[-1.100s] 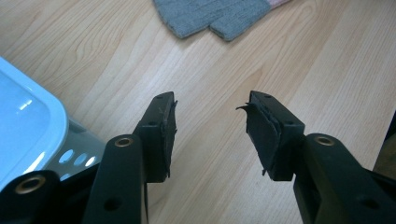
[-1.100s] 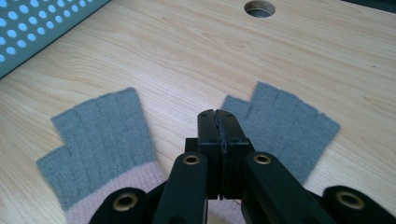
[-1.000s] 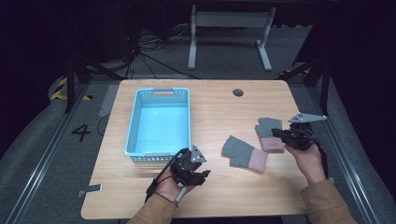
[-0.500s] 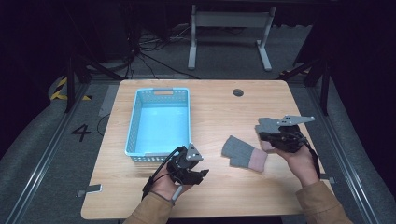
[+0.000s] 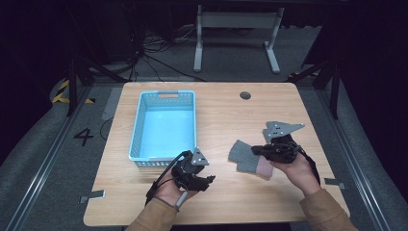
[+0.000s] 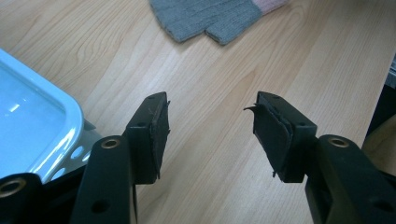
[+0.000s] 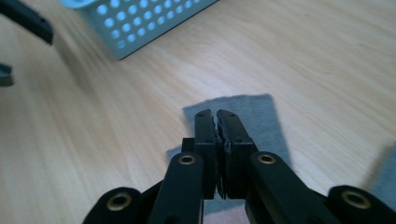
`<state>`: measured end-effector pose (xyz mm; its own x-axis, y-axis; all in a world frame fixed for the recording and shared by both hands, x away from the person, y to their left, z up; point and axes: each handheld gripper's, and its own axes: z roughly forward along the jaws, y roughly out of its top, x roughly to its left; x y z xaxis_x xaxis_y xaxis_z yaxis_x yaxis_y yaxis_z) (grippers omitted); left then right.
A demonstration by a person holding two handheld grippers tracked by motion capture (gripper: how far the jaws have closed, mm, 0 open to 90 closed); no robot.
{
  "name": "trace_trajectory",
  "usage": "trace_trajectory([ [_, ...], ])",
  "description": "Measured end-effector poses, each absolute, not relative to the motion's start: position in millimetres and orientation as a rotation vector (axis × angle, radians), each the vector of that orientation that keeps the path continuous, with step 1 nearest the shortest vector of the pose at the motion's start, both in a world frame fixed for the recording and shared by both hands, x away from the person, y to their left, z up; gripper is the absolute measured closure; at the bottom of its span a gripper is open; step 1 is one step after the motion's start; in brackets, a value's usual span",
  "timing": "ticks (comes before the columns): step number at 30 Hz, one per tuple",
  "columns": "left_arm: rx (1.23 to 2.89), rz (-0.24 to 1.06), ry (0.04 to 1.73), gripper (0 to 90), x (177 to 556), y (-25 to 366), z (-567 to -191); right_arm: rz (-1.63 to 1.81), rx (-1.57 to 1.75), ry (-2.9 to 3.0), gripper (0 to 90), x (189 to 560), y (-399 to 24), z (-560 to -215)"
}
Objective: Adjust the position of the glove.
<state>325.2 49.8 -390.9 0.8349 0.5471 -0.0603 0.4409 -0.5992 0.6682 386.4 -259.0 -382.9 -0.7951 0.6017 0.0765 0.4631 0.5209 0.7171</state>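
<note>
The right gripper (image 5: 257, 150) hangs over a grey glove with a pink cuff (image 5: 246, 158), which lies flat on the wooden table (image 5: 221, 115), to the right of the blue basket (image 5: 163, 124). In the right gripper view its jaws are pressed together, and I cannot tell if any cloth is caught between them. The left gripper (image 6: 208, 122) stays near the front corner of the basket. Its jaws have just been opening and stand apart over bare wood, with nothing between them.
</note>
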Motion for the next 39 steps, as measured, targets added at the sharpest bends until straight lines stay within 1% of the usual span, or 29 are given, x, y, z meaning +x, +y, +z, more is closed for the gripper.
trace_trajectory([
  [5,2.298,0.198,0.723,46.1,325,51,-391,1.125,0.885,2.621,89.6,383,-247,-385],
  [17,2.300,0.206,0.725,46.7,326,51,-391,1.103,0.836,2.645,89.6,379,-233,-394],
  [22,2.304,0.205,0.728,46.6,326,51,-392,1.056,0.839,2.643,89.6,381,-225,-405],
  [23,2.301,0.207,0.729,46.6,326,51,-392,1.007,0.849,2.678,89.6,383,-220,-413],
  [26,2.307,0.207,0.725,46.6,326,51,-392,0.960,0.855,2.703,89.5,386,-215,-421],
  [39,2.304,0.203,0.732,46.5,326,50,-393,0.875,0.874,2.723,89.4,389,-211,-438],
])
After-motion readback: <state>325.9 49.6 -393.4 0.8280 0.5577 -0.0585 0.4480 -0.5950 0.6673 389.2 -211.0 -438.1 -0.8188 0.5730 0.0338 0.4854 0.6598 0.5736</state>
